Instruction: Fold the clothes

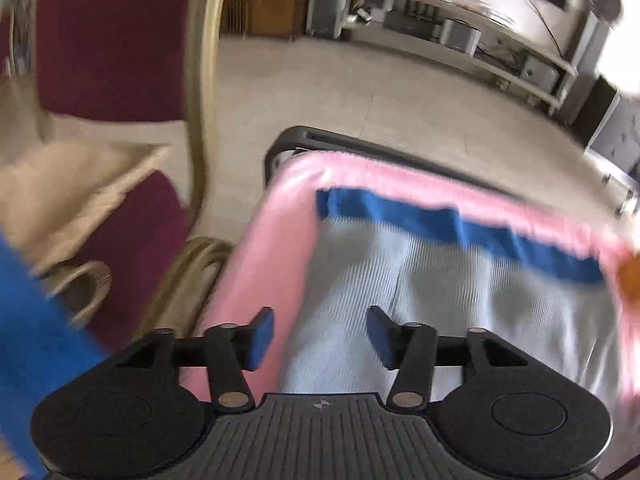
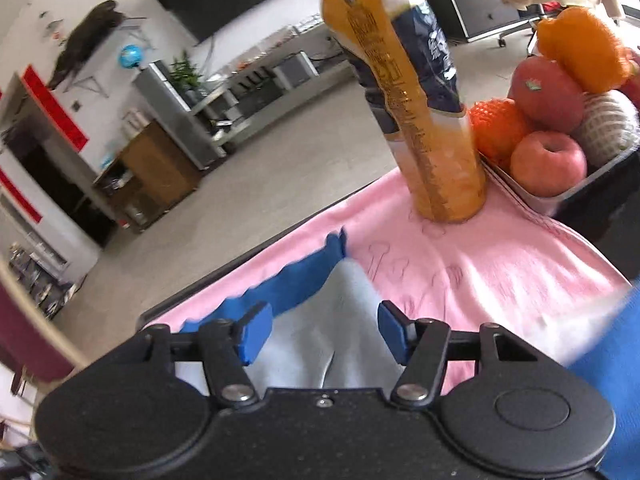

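Note:
A light blue ribbed garment point(image 1: 440, 300) with a dark blue band point(image 1: 452, 224) along its far edge lies flat on a pink cloth point(image 1: 264, 248) that covers the table. My left gripper point(image 1: 320, 338) is open and empty, just above the garment's near left part. In the right wrist view the same garment point(image 2: 340, 320) and its dark blue band point(image 2: 304, 280) show. My right gripper point(image 2: 320, 338) is open and empty over the garment's right end.
A tall orange bottle point(image 2: 420, 100) stands on the pink cloth point(image 2: 500, 272) beyond the right gripper. A tray of apples and oranges point(image 2: 560, 128) sits to its right. A maroon chair point(image 1: 112, 60) with a beige cloth point(image 1: 72, 196) stands left of the table. The table's black edge point(image 1: 340, 140) borders the floor.

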A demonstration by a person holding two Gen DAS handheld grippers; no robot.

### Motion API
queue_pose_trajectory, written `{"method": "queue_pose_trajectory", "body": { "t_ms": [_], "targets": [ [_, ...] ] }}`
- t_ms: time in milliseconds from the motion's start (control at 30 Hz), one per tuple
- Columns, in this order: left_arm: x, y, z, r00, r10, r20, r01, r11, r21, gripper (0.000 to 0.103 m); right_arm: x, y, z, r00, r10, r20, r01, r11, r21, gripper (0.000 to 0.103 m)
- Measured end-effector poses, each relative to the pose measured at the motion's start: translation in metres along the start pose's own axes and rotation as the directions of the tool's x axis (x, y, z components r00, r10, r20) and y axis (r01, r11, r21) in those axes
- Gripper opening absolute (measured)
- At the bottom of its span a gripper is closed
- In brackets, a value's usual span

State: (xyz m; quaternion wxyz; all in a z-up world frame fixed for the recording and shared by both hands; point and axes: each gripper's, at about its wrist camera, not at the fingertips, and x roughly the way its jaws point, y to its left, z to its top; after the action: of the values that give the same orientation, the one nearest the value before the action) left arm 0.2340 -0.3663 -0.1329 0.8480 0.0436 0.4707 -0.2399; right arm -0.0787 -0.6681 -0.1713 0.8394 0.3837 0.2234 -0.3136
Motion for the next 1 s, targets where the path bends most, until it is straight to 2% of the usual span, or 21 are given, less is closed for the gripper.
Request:
{"method": "queue_pose_trajectory", "body": {
  "t_ms": [67,167,233,300,400,500,533,567,600,633,667,700,767,833,900,933,967,1000],
  "targets": [
    [0.026,-0.002,0.024,0.999,-0.013,-0.03,0.012,0.999,-0.042,0.061,0.026,0.002,0.01,1.0,-0.014,0.003,0.014,1.0,-0.02,0.058],
    [0.058,-0.007,0.044,0.999,0.025,-0.044,-0.027,0.999,-0.044,0.061,0.064,0.007,0.018,0.999,-0.047,-0.004,0.046,0.995,-0.083,0.052],
    [0.08,-0.01,0.049,0.997,0.042,-0.061,-0.044,0.999,-0.024,0.061,0.088,0.01,0.024,0.998,-0.068,-0.01,0.066,0.991,-0.12,0.046],
    [0.098,-0.014,0.051,0.996,0.058,-0.071,-0.057,0.998,0.011,0.061,0.105,0.011,0.026,0.996,-0.085,-0.028,0.081,0.988,-0.133,0.045],
    [0.116,-0.021,0.049,0.996,0.073,-0.047,-0.069,0.995,0.073,0.056,0.128,0.014,0.028,0.993,-0.107,-0.05,0.099,0.985,-0.14,0.045],
    [0.119,-0.033,0.044,0.997,0.069,0.019,-0.071,0.986,0.154,0.044,0.15,0.017,0.028,0.989,-0.114,-0.089,0.1,0.984,-0.15,0.045],
    [0.118,-0.038,0.042,0.997,0.074,0.038,-0.079,0.98,0.183,0.03,0.157,0.017,0.027,0.986,-0.131,-0.105,0.113,0.981,-0.16,0.041],
    [0.118,-0.043,0.039,0.995,0.078,0.058,-0.088,0.973,0.211,0.011,0.16,0.018,0.024,0.984,-0.148,-0.1,0.13,0.977,-0.169,0.037],
    [0.116,-0.048,0.037,0.993,0.09,0.078,-0.106,0.966,0.237,0.005,0.16,0.02,0.022,0.984,-0.158,-0.082,0.141,0.973,-0.185,0.024],
    [0.114,-0.053,0.035,0.989,0.106,0.099,-0.129,0.957,0.26,0.005,0.158,0.023,0.02,0.984,-0.163,-0.069,0.147,0.968,-0.201,0.015],
    [0.112,-0.057,0.032,0.985,0.123,0.124,-0.153,0.949,0.276,0.005,0.156,0.026,0.018,0.984,-0.168,-0.055,0.153,0.964,-0.218,0.008],
    [0.112,-0.06,0.03,0.979,0.14,0.151,-0.179,0.941,0.287,0.004,0.151,0.03,0.015,0.985,-0.172,-0.028,0.16,0.958,-0.238,0.007],
    [0.11,-0.066,0.024,0.963,0.172,0.206,-0.231,0.924,0.306,0.005,0.128,0.042,0.008,0.982,-0.161,0.099,0.183,0.937,-0.297,0.006],
    [0.109,-0.072,0.019,0.944,0.202,0.26,-0.282,0.904,0.322,0.005,0.11,0.048,0.004,0.967,-0.14,0.213,0.209,0.914,-0.348,0.006],
    [0.108,-0.078,0.014,0.921,0.229,0.315,-0.334,0.881,0.335,0.005,0.107,0.051,-0.005,0.942,-0.162,0.292,0.276,0.87,-0.408,0.006],
    [0.107,-0.082,0.011,0.908,0.242,0.342,-0.36,0.869,0.34,0.006,0.108,0.051,-0.009,0.933,-0.174,0.314,0.303,0.851,-0.428,0.006],
    [0.107,-0.085,0.009,0.894,0.254,0.369,-0.385,0.856,0.344,0.006,0.116,0.049,-0.011,0.934,-0.195,0.3,0.316,0.843,-0.436,0.006],
    [0.114,-0.088,0.006,0.888,0.277,0.368,-0.409,0.841,0.354,0.007,0.123,0.046,-0.013,0.935,-0.215,0.283,0.326,0.835,-0.443,0.006]
  ]
}}
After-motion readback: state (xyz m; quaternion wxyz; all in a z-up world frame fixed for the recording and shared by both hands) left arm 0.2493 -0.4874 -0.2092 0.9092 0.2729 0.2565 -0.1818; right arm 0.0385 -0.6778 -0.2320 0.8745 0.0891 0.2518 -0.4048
